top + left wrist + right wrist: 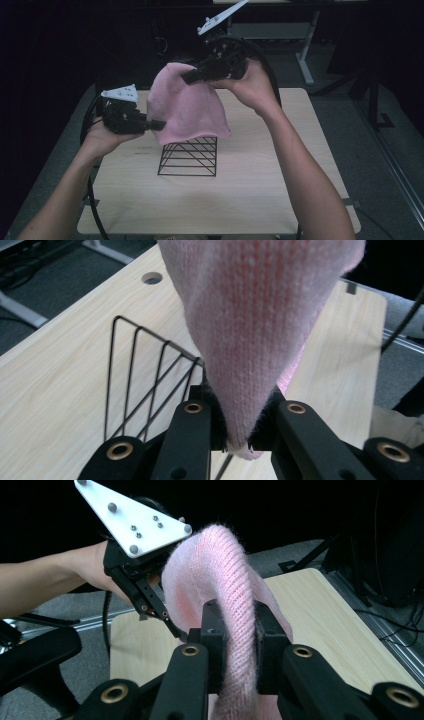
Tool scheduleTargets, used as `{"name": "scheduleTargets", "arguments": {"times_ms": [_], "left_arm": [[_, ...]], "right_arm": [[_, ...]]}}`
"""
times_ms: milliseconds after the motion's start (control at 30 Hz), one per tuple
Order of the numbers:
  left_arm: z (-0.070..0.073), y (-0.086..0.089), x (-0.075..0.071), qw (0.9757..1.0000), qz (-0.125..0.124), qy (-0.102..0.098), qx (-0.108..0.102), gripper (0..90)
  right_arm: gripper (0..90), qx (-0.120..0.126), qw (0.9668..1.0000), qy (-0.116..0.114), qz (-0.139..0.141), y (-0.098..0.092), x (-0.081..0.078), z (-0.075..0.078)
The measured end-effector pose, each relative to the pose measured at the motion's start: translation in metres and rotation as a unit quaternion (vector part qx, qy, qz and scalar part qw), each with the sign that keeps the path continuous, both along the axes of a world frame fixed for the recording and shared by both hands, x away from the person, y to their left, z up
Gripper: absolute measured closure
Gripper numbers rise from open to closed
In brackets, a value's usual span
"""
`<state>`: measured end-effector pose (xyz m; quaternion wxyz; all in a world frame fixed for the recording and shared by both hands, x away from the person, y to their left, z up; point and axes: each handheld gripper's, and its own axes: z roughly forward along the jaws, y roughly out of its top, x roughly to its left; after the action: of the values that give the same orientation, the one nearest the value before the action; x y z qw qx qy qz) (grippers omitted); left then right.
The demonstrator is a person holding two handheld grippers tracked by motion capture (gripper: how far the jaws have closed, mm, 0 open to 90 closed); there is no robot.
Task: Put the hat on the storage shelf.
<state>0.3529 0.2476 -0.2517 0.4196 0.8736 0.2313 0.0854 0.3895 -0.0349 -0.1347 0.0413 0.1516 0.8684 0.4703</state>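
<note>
A pink knitted cloth (187,107) hangs in the air between both grippers, above a black wire rack (189,156) on the light wooden table (250,195). My left gripper (159,125) is shut on the cloth's lower left edge; in the left gripper view its jaws (239,432) pinch a pointed fold of the pink cloth (250,330), with the rack (145,375) just behind. My right gripper (187,77) is shut on the cloth's top edge, held higher and farther back. In the right gripper view its jaws (234,630) clamp a ribbed band of the cloth (235,580), and the left gripper (150,595) is close by.
The cloth's lower hem drapes over the rack's top. The table has a round cable hole (151,277) near one far corner. Another desk's white legs (305,55) stand behind the table on grey floor. A dark chair part (35,655) sits low on the left of the right gripper view.
</note>
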Motion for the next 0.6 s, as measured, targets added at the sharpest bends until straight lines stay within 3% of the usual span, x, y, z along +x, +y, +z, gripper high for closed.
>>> {"name": "scheduleTargets", "arguments": {"times_ms": [300, 600], "left_arm": [[-0.014, -0.006, 0.008, 0.9994, 0.008, 0.000, 0.034, 81.3], [-0.019, -0.017, 0.010, 0.9983, 0.009, -0.009, 0.058, 80.5]], "right_arm": [[78.9, 0.007, 0.9995, 0.026, -0.017, -0.004, 0.018, -0.026], [78.9, 0.017, 0.9988, 0.040, -0.023, -0.015, 0.021, -0.040]]}}
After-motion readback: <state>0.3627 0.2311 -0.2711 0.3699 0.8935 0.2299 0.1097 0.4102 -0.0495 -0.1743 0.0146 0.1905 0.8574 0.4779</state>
